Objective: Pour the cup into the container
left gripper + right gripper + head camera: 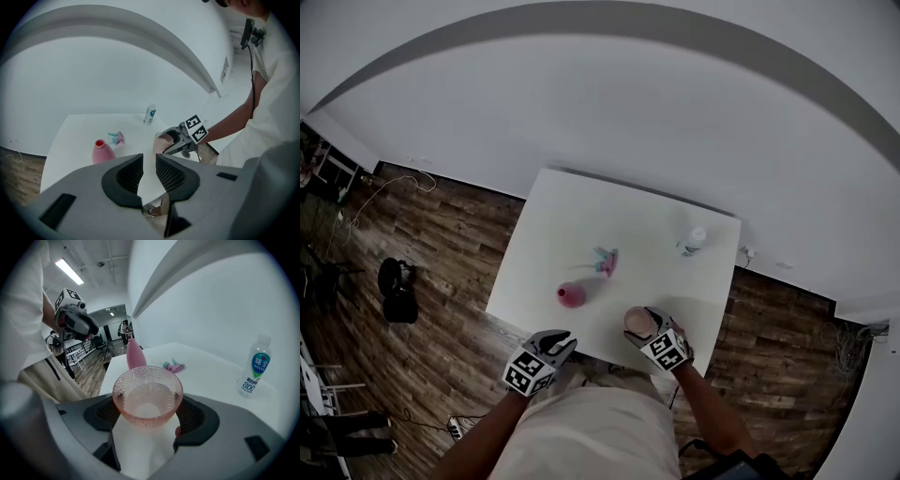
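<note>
A dimpled pink glass cup stands upright between the jaws of my right gripper, which is shut on it; pale liquid shows inside. In the head view the cup and right gripper are over the table's near edge. The container, a pink bottle with its neck uncapped, stands to the cup's left, apart from it. In the right gripper view the pink bottle is just beyond the cup. My left gripper hovers off the table's front edge, jaws close together and holding nothing.
A pink and teal spray head lies on the white table behind the pink bottle. A small water bottle stands at the far right. Wood floor surrounds the table; a power strip and a black object lie left.
</note>
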`<state>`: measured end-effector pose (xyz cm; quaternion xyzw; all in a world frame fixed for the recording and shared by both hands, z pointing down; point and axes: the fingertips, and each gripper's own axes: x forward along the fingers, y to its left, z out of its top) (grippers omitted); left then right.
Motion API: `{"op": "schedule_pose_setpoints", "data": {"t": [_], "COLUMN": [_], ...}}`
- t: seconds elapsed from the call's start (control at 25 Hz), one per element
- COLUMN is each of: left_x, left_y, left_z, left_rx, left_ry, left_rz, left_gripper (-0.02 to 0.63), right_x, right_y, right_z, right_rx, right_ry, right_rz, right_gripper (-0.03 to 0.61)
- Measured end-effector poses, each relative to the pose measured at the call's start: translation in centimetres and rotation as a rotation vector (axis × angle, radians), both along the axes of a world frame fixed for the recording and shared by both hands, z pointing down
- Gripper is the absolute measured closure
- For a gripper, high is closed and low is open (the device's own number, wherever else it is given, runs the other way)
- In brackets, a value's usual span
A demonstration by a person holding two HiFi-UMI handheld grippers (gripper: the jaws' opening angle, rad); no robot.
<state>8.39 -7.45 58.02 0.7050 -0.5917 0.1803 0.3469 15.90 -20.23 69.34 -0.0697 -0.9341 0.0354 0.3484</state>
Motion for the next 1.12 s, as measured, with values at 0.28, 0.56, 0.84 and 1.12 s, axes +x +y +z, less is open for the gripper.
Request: {"op": "schedule_pose_setpoints", "data": {"t": [0.28, 0.56, 0.84, 1.12], "left_x": [0.1, -0.1, -1.2, -3.5], "left_y": [-0.7, -1.5, -2.3, -1.9], "left_z": [0.7, 1.6, 2.0, 2.6], "left_rx": [-0.004, -0.016, 0.005, 0.029], "left_ry": [-0.011, -0.034, -0.030, 0.019], "left_rz": [0.014, 0.012, -0.021, -0.080], "left_gripper": [0.538, 0.564, 0.603, 0.603], "right_x": [-1.3, -3.2, -5.0, -7.1], "right_y": [1.5, 3.9, 6.6, 8.6], "right_z": [-4.5, -10.3, -14.0, -14.7], "right_rx": [-0.010, -0.018, -0.018, -0.024], "right_ry": [-0.029, -0.059, -0.050, 0.021], "right_rz": [-0.035, -0.116, -0.218, -0.247], "right_gripper": [0.209, 0.209, 0.209, 0.210]}}
